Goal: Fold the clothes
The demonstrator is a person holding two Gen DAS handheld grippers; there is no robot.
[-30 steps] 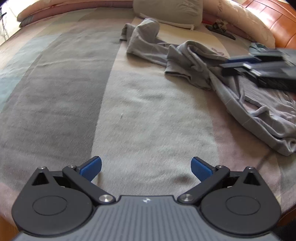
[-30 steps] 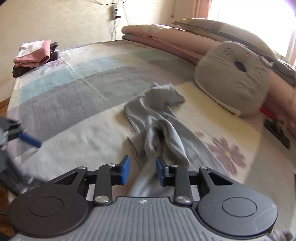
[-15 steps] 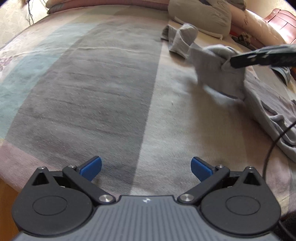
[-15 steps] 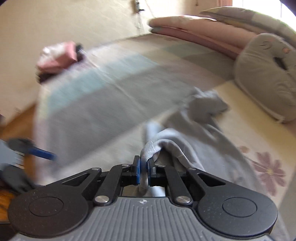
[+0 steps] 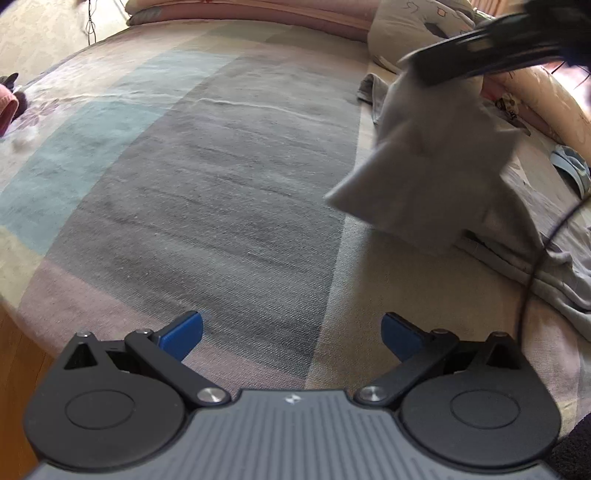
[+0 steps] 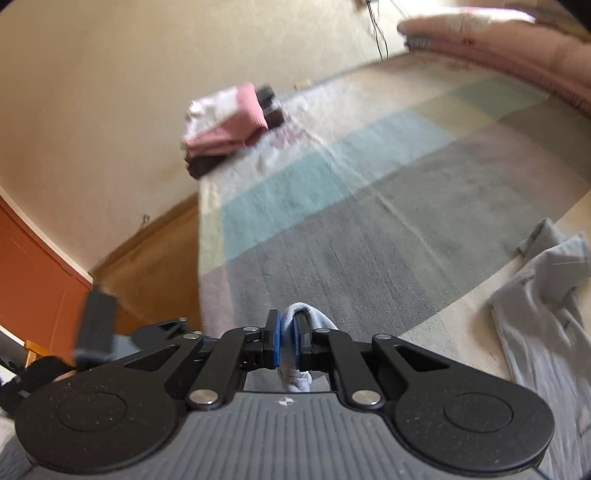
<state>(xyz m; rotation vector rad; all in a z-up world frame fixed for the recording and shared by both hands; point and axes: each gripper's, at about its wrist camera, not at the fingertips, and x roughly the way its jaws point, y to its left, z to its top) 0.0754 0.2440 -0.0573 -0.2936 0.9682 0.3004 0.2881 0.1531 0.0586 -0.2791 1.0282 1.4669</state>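
A grey garment [image 5: 436,162] hangs lifted over the bed at the right, its lower part still trailing on the cover. My right gripper [image 6: 287,343] is shut on a fold of this grey cloth [image 6: 295,376], which bulges out between the blue pads. Seen from the left wrist view, the right gripper [image 5: 491,48] appears blurred at the top right, holding the garment's top. My left gripper [image 5: 291,334] stands wide open low over the near edge of the bed, nothing between its fingers. More of the garment [image 6: 543,302] lies at the right.
The bed cover [image 5: 207,192] has grey, blue and beige bands. A stack of folded pink and dark clothes [image 6: 229,129] sits at the far corner. A grey pillow [image 5: 417,29] and rolled bedding [image 6: 498,48] lie along the head. A black cable [image 5: 535,266] hangs at right.
My right gripper closed on the grey garment and lifted it up and toward the left. My left gripper stayed open and turned left toward the bed's near edge.
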